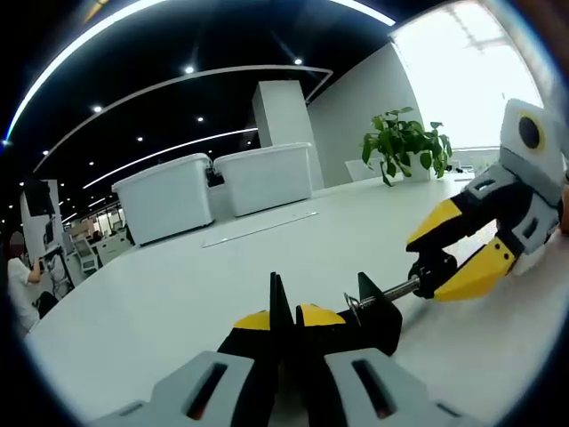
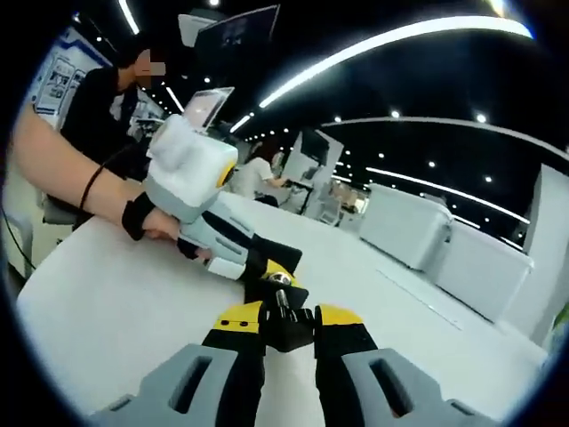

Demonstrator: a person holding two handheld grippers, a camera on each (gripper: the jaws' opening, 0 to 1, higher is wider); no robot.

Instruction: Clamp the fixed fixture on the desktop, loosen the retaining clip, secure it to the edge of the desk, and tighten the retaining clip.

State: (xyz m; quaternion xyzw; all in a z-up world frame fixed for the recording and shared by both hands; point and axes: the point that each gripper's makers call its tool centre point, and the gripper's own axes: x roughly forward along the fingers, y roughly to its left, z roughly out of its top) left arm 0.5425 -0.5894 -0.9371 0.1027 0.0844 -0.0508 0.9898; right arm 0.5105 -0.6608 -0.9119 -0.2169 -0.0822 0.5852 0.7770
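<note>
Yellow-tipped, the left gripper (image 1: pixel 283 313) has its jaws drawn narrow on the upright plate of the small black metal clamp fixture (image 1: pixel 373 313), which stands on the broad white glossy desktop (image 1: pixel 178 294). From the fixture's frame a silver threaded screw (image 1: pixel 398 290) runs out to a black knob, the retaining clip's handle (image 1: pixel 433 269), and the right gripper (image 1: pixel 449 258) closes around that knob from the right side of the left gripper view. In the right gripper view the same grip shows head-on: the right gripper (image 2: pixel 290 327) pinches the knob end (image 2: pixel 286 320), with the left gripper (image 2: pixel 253 264) beyond it, held by a person's hand (image 2: pixel 147 218) in a black wrist strap.

Judging by this, the fixture is clamped and steadied, and the loosening of the screw is in hand. It sits well in from the desk edge, so moving it there, seating it and tightening remain.

Farther off on the desktop stand two white lidded plastic bins (image 1: pixel 218 189) and a green potted plant (image 1: pixel 402 144) by a bright window. Overhead is a dark ceiling with curved light strips; people sit at workstations behind.
</note>
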